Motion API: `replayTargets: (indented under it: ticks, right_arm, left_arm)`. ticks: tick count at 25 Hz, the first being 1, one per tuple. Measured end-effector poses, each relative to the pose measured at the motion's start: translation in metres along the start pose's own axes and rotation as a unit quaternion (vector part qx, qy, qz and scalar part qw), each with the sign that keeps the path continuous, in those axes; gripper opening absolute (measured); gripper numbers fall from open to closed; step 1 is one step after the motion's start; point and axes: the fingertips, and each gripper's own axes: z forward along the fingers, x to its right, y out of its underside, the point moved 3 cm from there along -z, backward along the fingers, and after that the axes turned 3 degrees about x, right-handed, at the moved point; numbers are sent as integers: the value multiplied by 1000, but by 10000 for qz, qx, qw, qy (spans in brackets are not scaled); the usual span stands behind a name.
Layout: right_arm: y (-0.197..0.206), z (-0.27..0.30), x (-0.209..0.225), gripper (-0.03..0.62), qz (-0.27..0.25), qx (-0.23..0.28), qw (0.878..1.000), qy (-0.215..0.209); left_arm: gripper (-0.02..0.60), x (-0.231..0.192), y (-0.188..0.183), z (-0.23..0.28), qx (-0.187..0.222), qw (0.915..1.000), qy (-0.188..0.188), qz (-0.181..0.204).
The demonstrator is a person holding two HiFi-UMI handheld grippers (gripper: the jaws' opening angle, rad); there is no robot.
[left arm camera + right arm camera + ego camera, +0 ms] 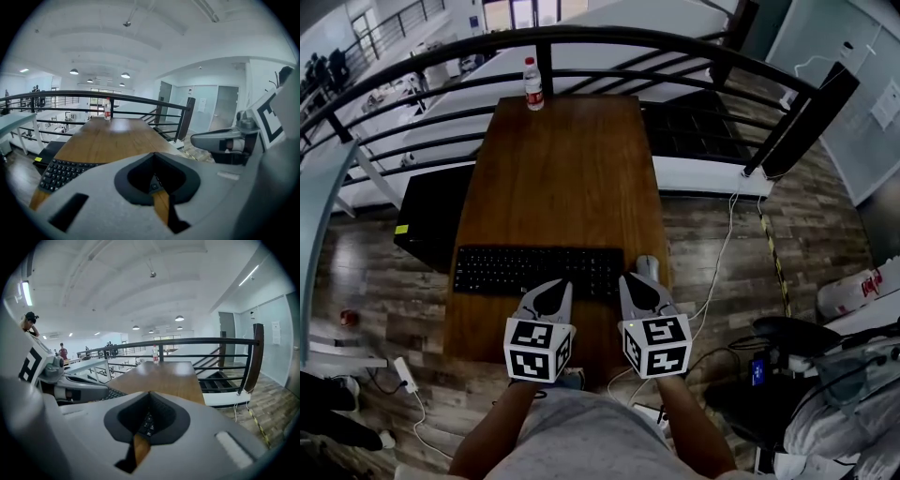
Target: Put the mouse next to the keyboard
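Note:
A black keyboard (534,270) lies across the near part of the wooden table (562,169). The grey mouse (648,266) sits just off the keyboard's right end, close to the table's right edge. My right gripper (630,281) hovers right behind the mouse, jaws shut with nothing between them. Beside it, my left gripper (557,285) hangs over the keyboard's front edge, also shut and empty. In the left gripper view the keyboard (61,171) shows at lower left. The mouse is hidden in both gripper views.
A water bottle (533,83) stands at the table's far end, by the black railing (581,42). A black case (431,220) lies on the floor left of the table. Cables (722,272) trail over the floor on the right.

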Motion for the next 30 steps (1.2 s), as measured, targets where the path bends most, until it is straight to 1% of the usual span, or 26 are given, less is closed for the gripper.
replayTargets:
  ticks: [8, 15, 30]
  right_arm:
    - [1, -34, -31, 11, -136, 204, 9990, -375]
    - [10, -55, -49, 11, -177, 218, 9975, -644]
    - [18, -67, -50, 11, -122, 225, 9974, -673]
  left_arm:
    - [0, 14, 3, -35, 233, 9997, -110, -2]
    - [0, 28, 8, -55, 334, 9994, -120, -6]
    - [0, 46, 16, -57, 246, 9997, 61, 72]
